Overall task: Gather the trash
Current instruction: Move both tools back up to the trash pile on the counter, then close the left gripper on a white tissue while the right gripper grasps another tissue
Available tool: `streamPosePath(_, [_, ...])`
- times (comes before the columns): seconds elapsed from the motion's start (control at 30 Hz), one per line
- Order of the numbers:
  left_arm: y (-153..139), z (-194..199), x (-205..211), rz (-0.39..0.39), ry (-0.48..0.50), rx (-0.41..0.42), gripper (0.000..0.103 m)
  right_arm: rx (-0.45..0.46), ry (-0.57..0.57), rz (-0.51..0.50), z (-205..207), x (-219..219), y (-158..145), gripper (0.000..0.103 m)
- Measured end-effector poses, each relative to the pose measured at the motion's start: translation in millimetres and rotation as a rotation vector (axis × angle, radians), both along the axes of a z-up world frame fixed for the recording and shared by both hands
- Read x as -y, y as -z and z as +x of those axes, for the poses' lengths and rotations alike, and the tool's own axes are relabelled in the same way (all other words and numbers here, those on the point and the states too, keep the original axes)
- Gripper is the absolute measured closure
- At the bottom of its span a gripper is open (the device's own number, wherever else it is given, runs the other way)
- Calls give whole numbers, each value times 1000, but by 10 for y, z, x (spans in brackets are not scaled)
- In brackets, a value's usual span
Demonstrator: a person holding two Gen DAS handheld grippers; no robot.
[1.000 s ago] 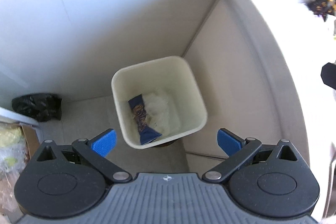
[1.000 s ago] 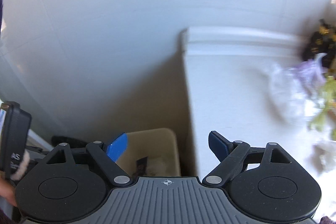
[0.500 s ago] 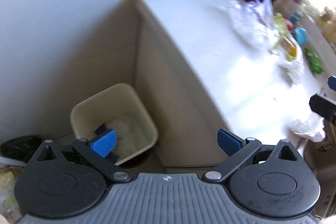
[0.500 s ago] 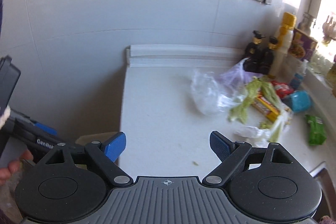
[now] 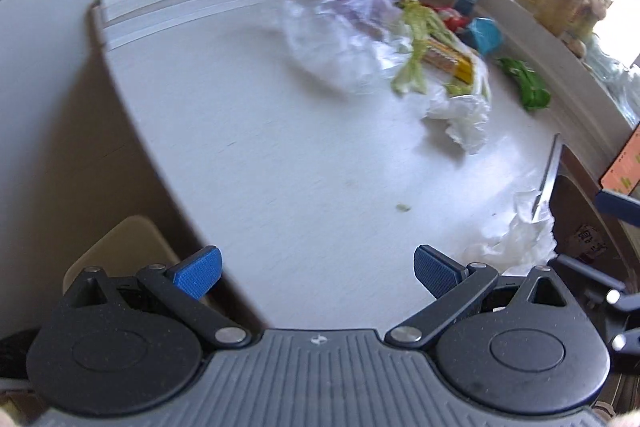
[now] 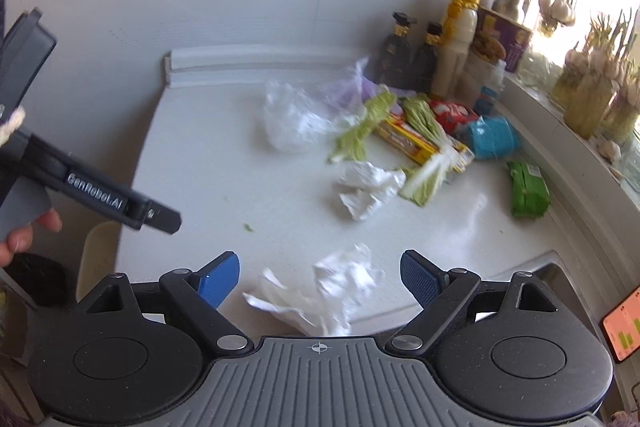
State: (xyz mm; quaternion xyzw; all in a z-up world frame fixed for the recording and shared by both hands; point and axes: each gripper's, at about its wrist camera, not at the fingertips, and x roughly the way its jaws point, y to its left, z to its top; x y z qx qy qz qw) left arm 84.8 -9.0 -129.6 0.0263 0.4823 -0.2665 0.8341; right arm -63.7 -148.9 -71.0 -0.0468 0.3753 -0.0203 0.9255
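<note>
Trash lies scattered on a white counter (image 6: 208, 163). A crumpled white tissue (image 6: 324, 291) sits near the front edge, below my open right gripper (image 6: 320, 277) and apart from its blue pads. Farther back lie a second crumpled tissue (image 6: 366, 191), a clear plastic bag (image 6: 292, 119), cabbage leaves (image 6: 420, 131), a yellow wrapper (image 6: 416, 145) and a green packet (image 6: 528, 189). My left gripper (image 5: 316, 273) hangs open and empty over the counter's near left part. The cream bin (image 5: 120, 247) shows beside the counter at lower left.
Dark bottles (image 6: 412, 55), a yellow-capped bottle (image 6: 460, 27) and a purple box (image 6: 504, 43) line the back wall. A teal object (image 6: 492, 139) lies by the windowsill with garlic (image 6: 600, 79). The sink rim (image 6: 560, 267) lies at right, a phone (image 6: 624, 327) at far right.
Both grippers swung from the bin toward the counter. The bin slid to the lower left of both views and the trash pile came into sight. Both stayed open.
</note>
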Motion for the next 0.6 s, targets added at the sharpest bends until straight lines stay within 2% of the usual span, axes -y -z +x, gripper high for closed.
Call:
streamPosePath(0.17, [46,60,385,-32,60,25,1,-39,-47,7,-16,108,130,13])
streamPosePath(0.4, [131,147,880,-88,152,64,2,-81,-150,70,12,183,287,13])
streamPosePath(0.6, [198,251,1184,-135,208,60,7,-85,-170,42,52,231,359,14])
